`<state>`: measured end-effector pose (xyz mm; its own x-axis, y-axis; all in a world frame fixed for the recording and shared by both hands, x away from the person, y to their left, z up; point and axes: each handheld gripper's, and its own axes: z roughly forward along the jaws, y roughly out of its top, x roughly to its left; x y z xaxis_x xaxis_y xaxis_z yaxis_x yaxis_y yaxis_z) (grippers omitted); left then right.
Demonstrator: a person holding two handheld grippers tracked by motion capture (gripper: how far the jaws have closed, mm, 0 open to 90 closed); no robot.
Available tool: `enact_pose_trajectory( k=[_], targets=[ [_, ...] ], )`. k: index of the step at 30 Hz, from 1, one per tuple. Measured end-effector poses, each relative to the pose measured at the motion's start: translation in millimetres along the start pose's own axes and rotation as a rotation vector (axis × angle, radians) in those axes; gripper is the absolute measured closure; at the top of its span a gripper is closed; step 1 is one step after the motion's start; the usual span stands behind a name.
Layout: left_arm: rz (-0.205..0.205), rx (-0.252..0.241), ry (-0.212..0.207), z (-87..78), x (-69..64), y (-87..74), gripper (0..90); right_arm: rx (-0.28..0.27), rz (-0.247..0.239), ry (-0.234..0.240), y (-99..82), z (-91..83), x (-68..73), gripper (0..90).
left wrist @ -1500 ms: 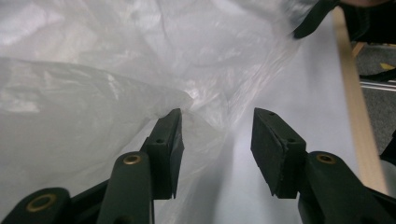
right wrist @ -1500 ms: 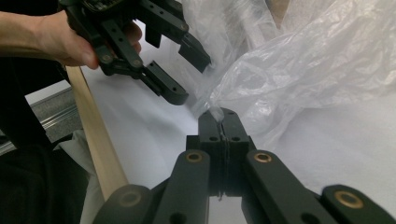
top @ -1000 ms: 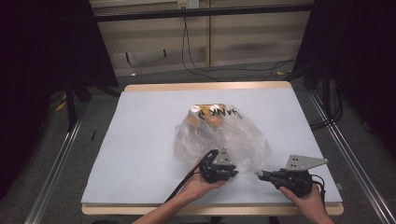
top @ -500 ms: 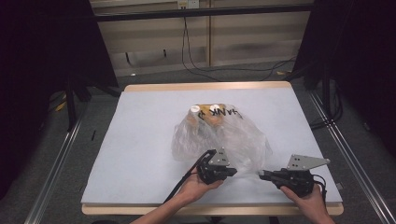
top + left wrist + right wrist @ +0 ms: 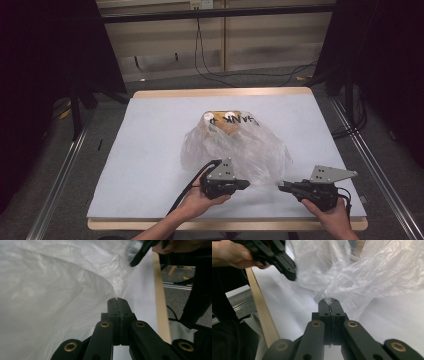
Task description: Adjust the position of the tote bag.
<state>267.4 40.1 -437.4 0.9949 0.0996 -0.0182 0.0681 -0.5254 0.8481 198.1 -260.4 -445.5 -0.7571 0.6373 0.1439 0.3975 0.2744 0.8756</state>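
Clear plastic bag, thin, light and slippery, lies mid-tabletop. Both grippers, left and right, at 6 o'clock, fingers clamped on its edge film; grip there.

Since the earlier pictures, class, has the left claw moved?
Yes. In the high view the left claw, shut on the plastic bag, has shifted toward the table's near edge, away from the bag's printed end.

Clear plastic bag, white table, black claws.
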Motion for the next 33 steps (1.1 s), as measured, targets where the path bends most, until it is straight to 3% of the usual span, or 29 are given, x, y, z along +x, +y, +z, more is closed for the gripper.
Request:
enact_pose_trajectory(
  k=[5,7,8,11,14,19,24,30,31,33],
  targets=[
    [0.031,-0.036,0.011,-26.8,-10.3,2.7,90.0,-0.010,-0.009,-0.001,1.5,0.1,1.8,90.0],
    [0.029,-0.063,0.036,-46.5,-10.3,1.1,90.0,-0.022,-0.008,-0.006,3.8,-1.4,3.3,90.0],
    [0.029,-0.063,0.036,-46.5,-10.3,1.1,90.0,-0.022,-0.008,-0.006,3.8,-1.4,3.3,90.0],
    [0.023,-0.067,0.083,-69.5,-6.5,-8.7,90.0,-0.033,-0.019,-0.010,5.7,-3.3,4.2,90.0],
    [-0.011,-0.101,0.116,-86.2,-3.6,-16.5,90.0,-0.046,-0.016,-0.009,8.2,-3.8,3.8,90.0],
    [-0.025,-0.127,0.177,-111.1,2.8,-21.0,90.0,-0.056,-0.031,-0.003,13.7,-2.1,7.1,90.0],
    [-0.055,-0.149,0.210,-125.1,8.4,-27.7,90.0,-0.064,-0.046,0.006,20.2,1.9,11.7,90.0],
    [-0.076,-0.198,0.280,-150.2,15.7,-28.8,90.0,-0.068,-0.075,0.005,30.7,6.1,15.3,90.0],
    [-0.089,-0.225,0.309,-163.9,18.9,-30.5,90.0,-0.087,-0.087,0.006,37.1,4.2,16.5,90.0],
    [-0.103,-0.245,0.328,-174.2,20.8,-31.7,90.0,-0.102,-0.095,0.006,42.7,2.1,16.6,90.0]
  ],
)
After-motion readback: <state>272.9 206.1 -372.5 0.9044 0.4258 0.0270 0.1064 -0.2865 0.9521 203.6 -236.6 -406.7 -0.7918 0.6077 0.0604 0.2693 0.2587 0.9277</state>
